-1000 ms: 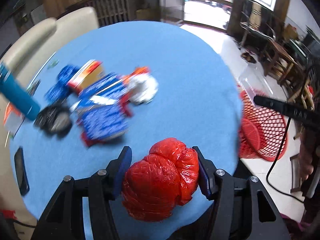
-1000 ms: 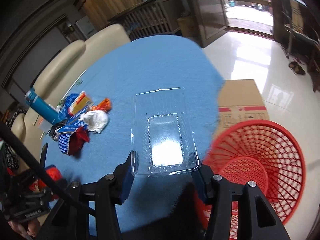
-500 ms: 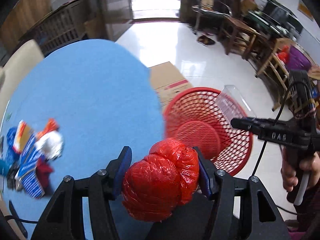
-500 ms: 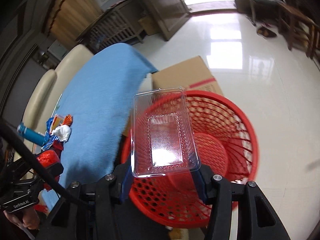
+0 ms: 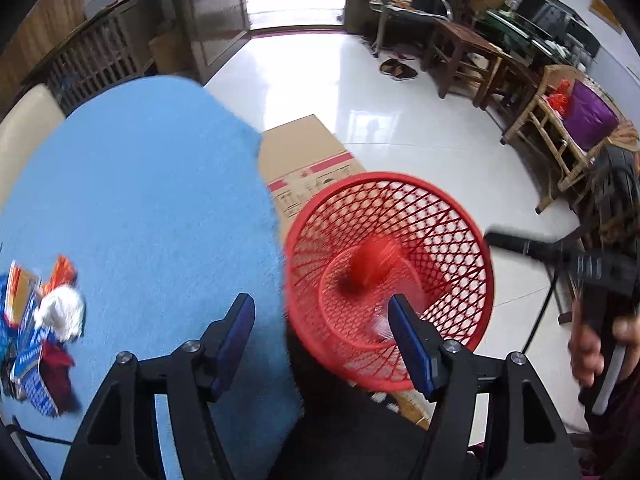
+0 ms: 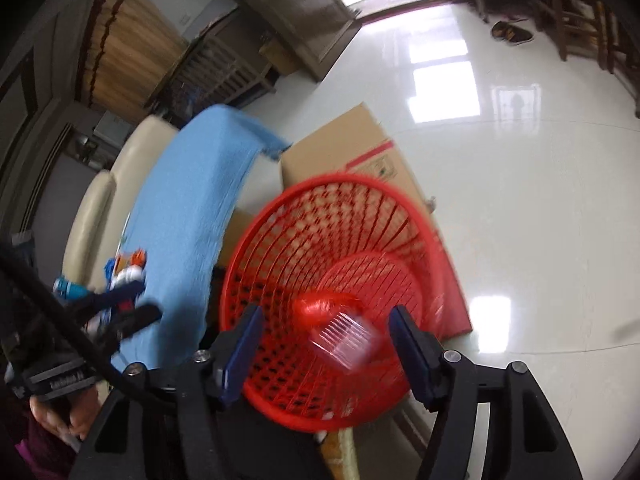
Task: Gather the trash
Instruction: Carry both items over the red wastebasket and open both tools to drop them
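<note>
Directly above the red basket [image 5: 390,272], both tongs hang with jaws spread wide and nothing between them, placed there, I judge, so trash drops straight in: the left gripper [image 5: 322,344] and right gripper [image 6: 326,350] touch nothing. Inside the basket a blurred red crumpled bag [image 6: 320,306] and clear plastic tray [image 6: 346,342] sit. Farther off, beside the basket, remaining wrappers [image 5: 44,328] lie on the blue table [image 5: 152,208].
</note>
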Demonstrator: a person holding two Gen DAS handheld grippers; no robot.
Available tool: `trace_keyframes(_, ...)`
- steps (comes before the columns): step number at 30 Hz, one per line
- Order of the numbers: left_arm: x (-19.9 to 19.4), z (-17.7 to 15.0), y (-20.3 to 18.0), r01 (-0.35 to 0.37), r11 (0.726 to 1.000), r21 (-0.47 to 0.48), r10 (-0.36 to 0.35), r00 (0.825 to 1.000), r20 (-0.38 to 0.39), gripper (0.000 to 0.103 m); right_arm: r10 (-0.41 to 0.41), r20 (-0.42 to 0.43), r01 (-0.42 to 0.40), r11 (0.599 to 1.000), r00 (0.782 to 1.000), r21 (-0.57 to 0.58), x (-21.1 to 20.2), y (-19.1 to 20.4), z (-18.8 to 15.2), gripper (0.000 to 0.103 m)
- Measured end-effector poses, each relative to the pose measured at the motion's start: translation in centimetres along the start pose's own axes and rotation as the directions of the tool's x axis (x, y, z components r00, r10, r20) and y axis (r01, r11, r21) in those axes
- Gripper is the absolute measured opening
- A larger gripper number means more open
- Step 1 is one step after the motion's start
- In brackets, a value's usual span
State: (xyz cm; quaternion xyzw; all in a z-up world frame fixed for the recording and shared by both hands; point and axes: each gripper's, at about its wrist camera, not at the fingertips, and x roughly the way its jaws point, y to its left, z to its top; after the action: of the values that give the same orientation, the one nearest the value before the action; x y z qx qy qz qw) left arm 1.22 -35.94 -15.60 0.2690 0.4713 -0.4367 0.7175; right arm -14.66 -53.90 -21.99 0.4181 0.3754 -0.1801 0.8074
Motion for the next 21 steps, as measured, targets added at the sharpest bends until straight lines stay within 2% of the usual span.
trace_keyframes(5,-1.5,-3.1,3.6,-0.063,0.995,-0.075,0.063,0.998,-0.001,0.07,-0.072,0.067,0.066,0.993,0.995,0.094,1.6,-1.9,2.6,0.068)
trace_keyframes(9,-3.8,-6.1,7.1,-0.116,0.981,-0.158,0.12,0.993,0.015,0.07,-0.115,0.054,0.104,0.979,0.992,0.172,4.4,-3.2,4.6,0.068)
trace_keyframes(12,-5.6,-8.0,9.8,-0.146,0.963,-0.228,0.158,0.987,0.034,0.07,-0.145,0.013,0.14,0.972,0.989,0.19,6.2,-3.5,5.2,0.068)
trace_keyframes(16,-7.6,-10.3,13.5,-0.167,0.932,-0.323,0.194,0.98,0.053,0.07,-0.165,-0.019,0.166,0.976,0.986,0.143,7.5,-2.0,4.5,0.07)
trace_keyframes(21,-9.7,-13.8,17.8,-0.237,0.883,-0.406,0.282,0.958,0.055,0.07,-0.183,-0.047,0.186,0.98,0.982,0.076,7.6,0.2,2.2,0.07)
